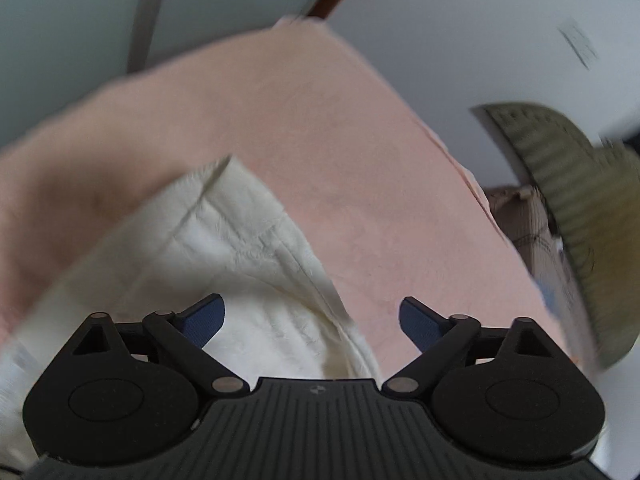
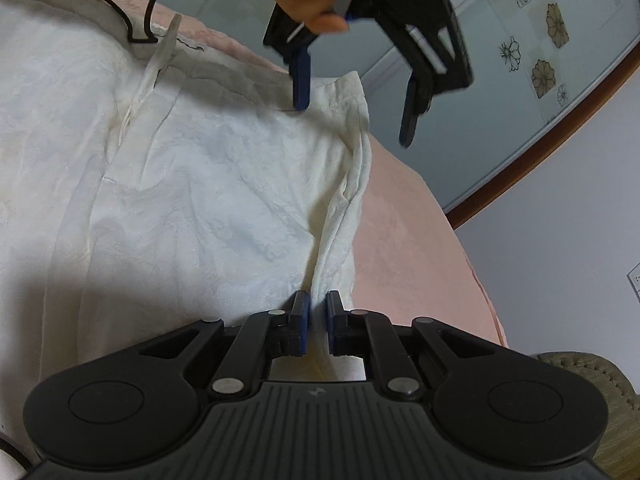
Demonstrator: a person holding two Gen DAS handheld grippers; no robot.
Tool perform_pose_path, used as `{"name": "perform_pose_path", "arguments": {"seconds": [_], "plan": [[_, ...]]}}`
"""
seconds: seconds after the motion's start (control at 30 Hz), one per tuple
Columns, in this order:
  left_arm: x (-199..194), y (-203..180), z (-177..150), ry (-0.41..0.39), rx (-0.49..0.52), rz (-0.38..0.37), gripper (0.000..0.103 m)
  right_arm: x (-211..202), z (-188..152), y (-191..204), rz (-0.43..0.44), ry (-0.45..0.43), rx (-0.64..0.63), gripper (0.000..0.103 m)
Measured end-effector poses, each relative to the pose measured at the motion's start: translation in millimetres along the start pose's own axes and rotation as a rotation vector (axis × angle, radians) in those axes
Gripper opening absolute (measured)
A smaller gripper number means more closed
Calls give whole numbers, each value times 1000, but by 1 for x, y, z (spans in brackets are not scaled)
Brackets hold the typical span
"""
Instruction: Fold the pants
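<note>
Cream pants (image 2: pixel 208 184) on pink sheet (image 2: pixel 416 240) — side seam pinched in right gripper (image 2: pixel 318 312); left gripper (image 2: pixel 356 116) spread wide (empty), above the waistband.

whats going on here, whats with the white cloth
A person is folding white pants spread on a pink sheet, using a handheld gripper in each hand. The right gripper is shut on a raised fold at the side edge of the pants. The left gripper is open, one finger down at the far edge of the pants and the other out over the sheet, gripping nothing yet. The pants lie mostly flat, with no full fold visible.
</note>
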State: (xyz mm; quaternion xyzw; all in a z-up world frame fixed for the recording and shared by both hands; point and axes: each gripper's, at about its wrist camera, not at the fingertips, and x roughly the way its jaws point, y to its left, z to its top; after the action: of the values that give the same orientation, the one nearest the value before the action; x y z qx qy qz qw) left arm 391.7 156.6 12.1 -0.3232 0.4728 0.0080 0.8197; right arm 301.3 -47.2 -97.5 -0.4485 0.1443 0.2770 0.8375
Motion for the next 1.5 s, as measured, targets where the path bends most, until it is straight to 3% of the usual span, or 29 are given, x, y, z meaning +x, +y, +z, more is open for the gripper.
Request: {"name": "perform_pose_path", "arguments": {"seconds": [0.07,0.13,0.23,0.3,0.43,0.6,0.63,0.67,0.77,0.93,1.17,1.37,1.5], "plan": [[10,7,4,29,-64,-1,72,2,1,3,-6,-5,4,9],[14,13,4,53,-100,-7,21,0,2,4,-16,-11,9,9],[-2,23,-9,4,-101,-41,8,-7,5,3,-47,-22,37,10],[-23,26,-26,-44,-47,-52,7,-16,5,4,-86,-7,44,17],[-77,33,-73,-99,104,-78,6,-53,-14,7,-207,19,27,64],[-130,63,-123,-130,140,-169,6,-78,-55,-16,-222,141,129,62],[-132,64,-131,-138,146,-181,6,-82,-63,-21,-233,157,156,57],[-138,68,-139,-146,155,-184,6,-83,-70,-26,-243,178,187,41],[-142,73,-150,-153,178,-172,6,-91,-81,-29,-280,228,258,9],[-173,79,-171,-174,299,-131,5,-143,-59,2,-296,207,259,6],[-211,115,-226,-190,467,-45,6,-224,-26,86,-189,213,222,5],[-186,146,-246,-92,455,62,6,-235,-32,125,-141,236,309,5],[-195,147,-246,-141,457,71,7,-243,-28,130,-146,210,347,5]]}}
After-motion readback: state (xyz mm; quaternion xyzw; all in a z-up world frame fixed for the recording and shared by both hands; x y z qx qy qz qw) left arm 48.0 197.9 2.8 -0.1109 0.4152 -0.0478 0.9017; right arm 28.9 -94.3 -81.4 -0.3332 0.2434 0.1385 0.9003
